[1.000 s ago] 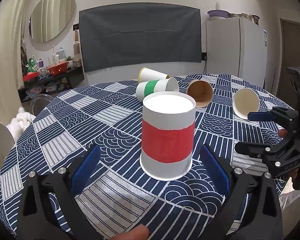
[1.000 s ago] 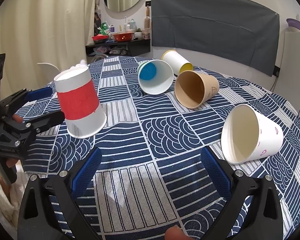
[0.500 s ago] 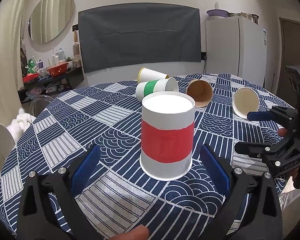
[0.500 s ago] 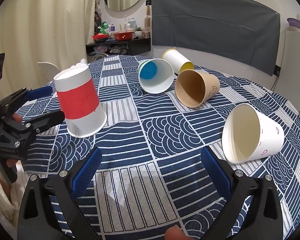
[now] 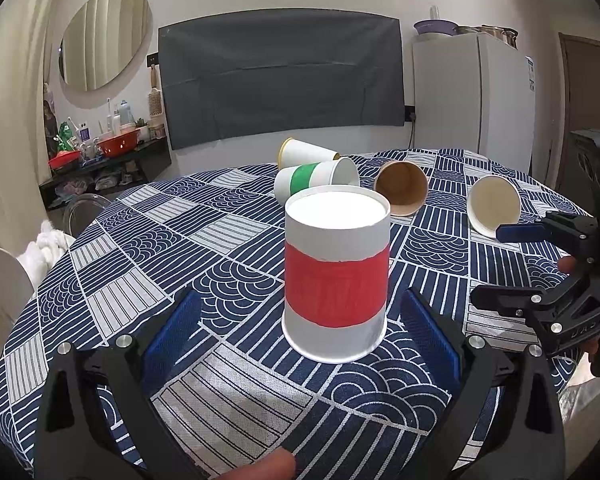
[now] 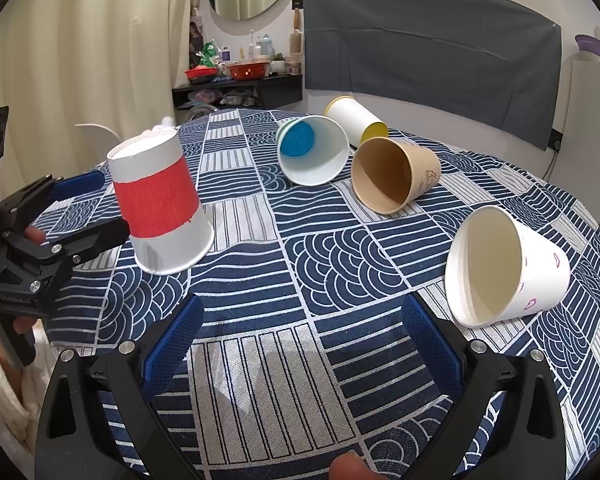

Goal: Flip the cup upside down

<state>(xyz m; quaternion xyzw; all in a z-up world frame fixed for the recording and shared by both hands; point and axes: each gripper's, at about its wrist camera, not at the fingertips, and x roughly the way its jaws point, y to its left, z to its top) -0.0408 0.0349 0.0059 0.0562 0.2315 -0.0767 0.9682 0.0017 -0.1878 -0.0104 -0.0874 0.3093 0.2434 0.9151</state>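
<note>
A white paper cup with a red band [image 5: 336, 276] stands upside down on the patterned tablecloth, rim down; it also shows in the right wrist view [image 6: 160, 204]. My left gripper [image 5: 300, 340] is open, its blue pads on either side of the cup and not touching it. My right gripper [image 6: 300, 344] is open and empty over bare cloth. A white cup with pink marks [image 6: 504, 268] lies on its side just right of the right gripper.
Several more cups lie on their sides further back: a green-banded cup [image 5: 312, 180], a yellow-rimmed cup [image 5: 306, 154], a brown cup [image 6: 392, 176]. The round table's edge [image 5: 28, 312] falls away at the left. The right gripper shows at the right of the left wrist view [image 5: 512, 264].
The left gripper has drawn back very slightly from the red-banded cup. The cups have not moved.
</note>
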